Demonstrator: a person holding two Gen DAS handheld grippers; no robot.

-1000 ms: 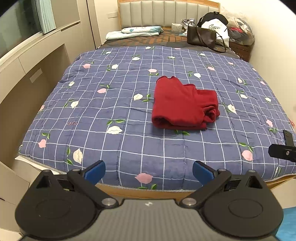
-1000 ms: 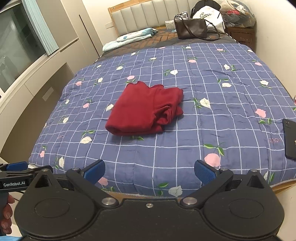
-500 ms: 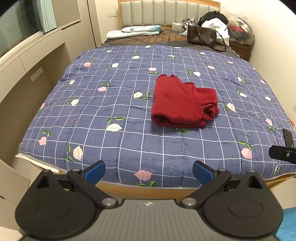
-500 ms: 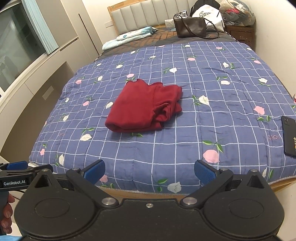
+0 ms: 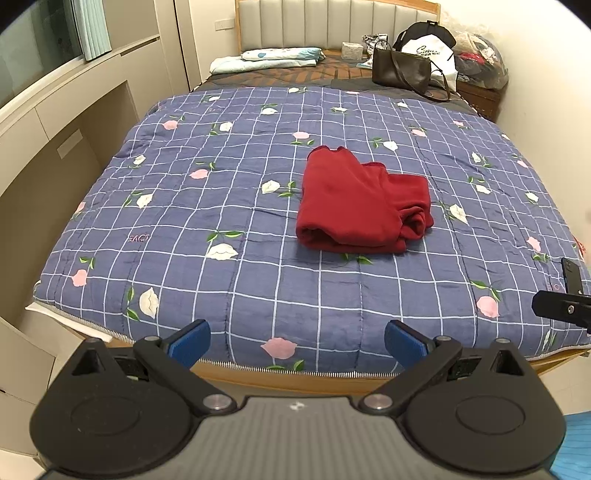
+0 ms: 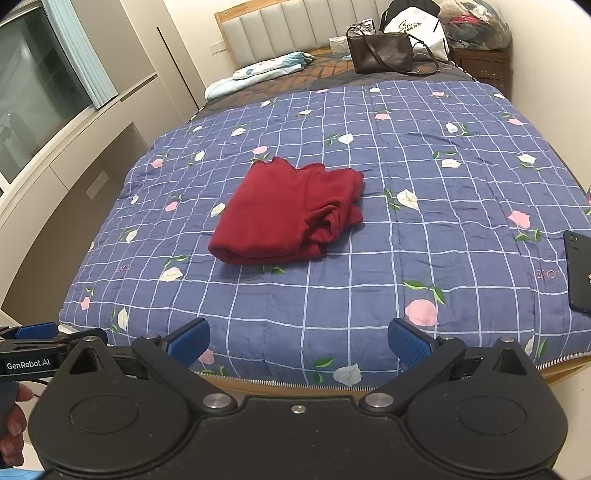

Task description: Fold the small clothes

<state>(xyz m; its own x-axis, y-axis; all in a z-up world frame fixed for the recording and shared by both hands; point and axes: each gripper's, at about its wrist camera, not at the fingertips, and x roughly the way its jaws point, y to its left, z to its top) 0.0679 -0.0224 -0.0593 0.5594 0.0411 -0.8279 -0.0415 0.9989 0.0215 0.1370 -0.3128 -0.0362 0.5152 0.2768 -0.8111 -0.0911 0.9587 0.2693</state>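
Both grippers, left (image 5: pixel 297 341) and right (image 6: pixel 298 339), hover off the bed's foot edge (image 5: pixel 295 380), jaws spread, empty. The folded red garment (image 5: pixel 360 208) lies mid-quilt (image 5: pixel 184 221), well clear of the edges, long axis probably toward the headboard (image 5: pixel 332 22), folded end nearest the foot edge

A folded garment (image 5: pixel 360 206) lies near the middle of a quilt (image 5: pixel 229 206) covering a bed. Behind it, by the headboard (image 5: pixel 332 22), sit a handbag (image 5: pixel 400 70) and pillows (image 5: pixel 266 59). What appears to be a phone (image 6: pixel 580 269) rests at the quilt's right edge.
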